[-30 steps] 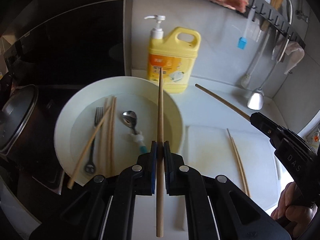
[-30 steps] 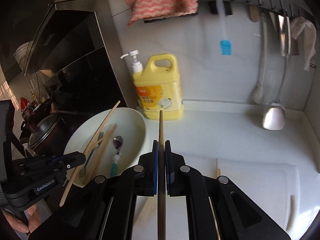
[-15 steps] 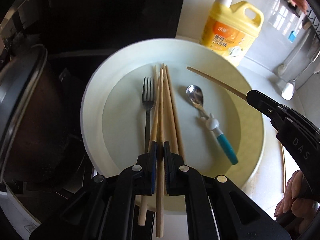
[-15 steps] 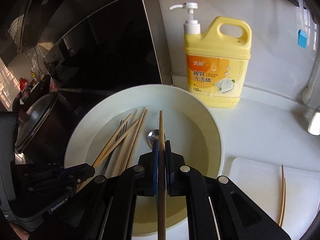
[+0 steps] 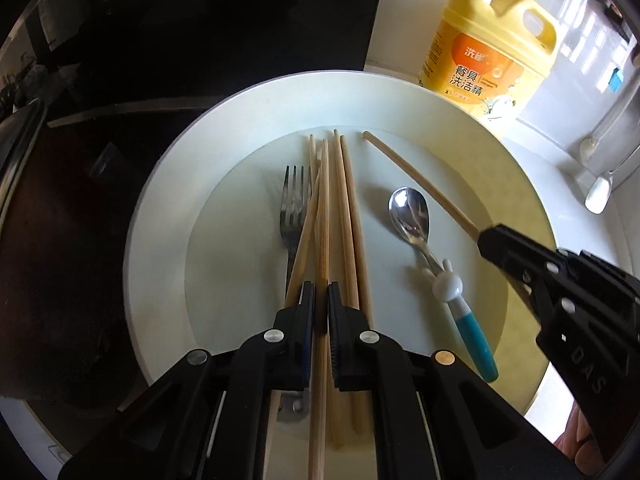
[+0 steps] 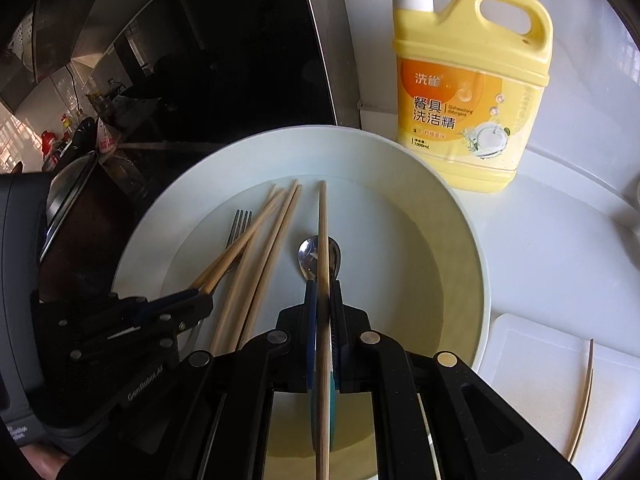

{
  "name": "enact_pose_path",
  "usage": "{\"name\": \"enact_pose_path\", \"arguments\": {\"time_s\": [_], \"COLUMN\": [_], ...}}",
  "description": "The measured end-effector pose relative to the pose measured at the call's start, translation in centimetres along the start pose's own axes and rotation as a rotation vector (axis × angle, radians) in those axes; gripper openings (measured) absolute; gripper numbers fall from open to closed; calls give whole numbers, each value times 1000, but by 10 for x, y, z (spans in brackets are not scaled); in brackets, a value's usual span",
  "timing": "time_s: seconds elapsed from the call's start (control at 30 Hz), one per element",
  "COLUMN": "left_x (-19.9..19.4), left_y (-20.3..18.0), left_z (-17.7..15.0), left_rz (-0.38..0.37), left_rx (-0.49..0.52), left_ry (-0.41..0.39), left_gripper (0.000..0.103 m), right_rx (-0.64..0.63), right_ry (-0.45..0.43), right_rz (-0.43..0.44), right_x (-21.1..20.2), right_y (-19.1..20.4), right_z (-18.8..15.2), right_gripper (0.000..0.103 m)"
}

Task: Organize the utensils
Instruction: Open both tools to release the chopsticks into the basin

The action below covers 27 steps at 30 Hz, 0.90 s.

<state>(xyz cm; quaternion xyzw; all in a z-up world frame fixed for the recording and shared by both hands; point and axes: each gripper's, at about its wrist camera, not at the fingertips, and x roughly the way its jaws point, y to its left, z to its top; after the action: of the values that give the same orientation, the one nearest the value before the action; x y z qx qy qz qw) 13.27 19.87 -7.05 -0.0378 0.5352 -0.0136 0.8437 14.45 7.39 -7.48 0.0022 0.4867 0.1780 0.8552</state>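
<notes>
A white round plate (image 5: 160,216) (image 6: 460,240) holds a fork (image 5: 294,200) (image 6: 239,224), a spoon with a teal handle (image 5: 412,216) (image 6: 310,256) and several wooden chopsticks (image 5: 348,216) (image 6: 276,236). My left gripper (image 5: 321,292) (image 6: 200,292) is shut on one chopstick (image 5: 323,216), low over the chopstick bundle. My right gripper (image 6: 324,288) (image 5: 486,236) is shut on another chopstick (image 6: 323,232) (image 5: 416,176), held over the spoon and pointing into the plate.
A yellow dish soap bottle (image 5: 492,60) (image 6: 472,92) stands behind the plate. A white cutting board (image 6: 540,380) at the right carries a chopstick (image 6: 584,396). A dark stove and pot (image 5: 48,200) lie left. Utensils (image 5: 600,184) hang at far right.
Both grippers swung left from the counter to over the plate and came down closer, each still holding its chopstick. The left one's chopstick now lines up with the bundle.
</notes>
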Motion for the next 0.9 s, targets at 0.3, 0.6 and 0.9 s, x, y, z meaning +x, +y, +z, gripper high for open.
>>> {"name": "enact_pose_path", "arguments": {"time_s": [0.3,0.6,0.9], "left_x": [-41,-56,-72], "left_y": [11,21,2], "left_z": [-4,-5,-22], "left_rz": [65,52,10], "left_rx": [-44,-108,-16], "left_ry": [-93,-94,-112], "left_gripper": [82,90,92], "right_rx": [24,36,91], "right_ry": [-86,-133,-145], "right_rz": [-3,1,-44], "right_x": [-27,-50,-74], "right_y": [-10,-10,-14], "right_z": [-1,-17,-43], "right_gripper": [30,44,51]}}
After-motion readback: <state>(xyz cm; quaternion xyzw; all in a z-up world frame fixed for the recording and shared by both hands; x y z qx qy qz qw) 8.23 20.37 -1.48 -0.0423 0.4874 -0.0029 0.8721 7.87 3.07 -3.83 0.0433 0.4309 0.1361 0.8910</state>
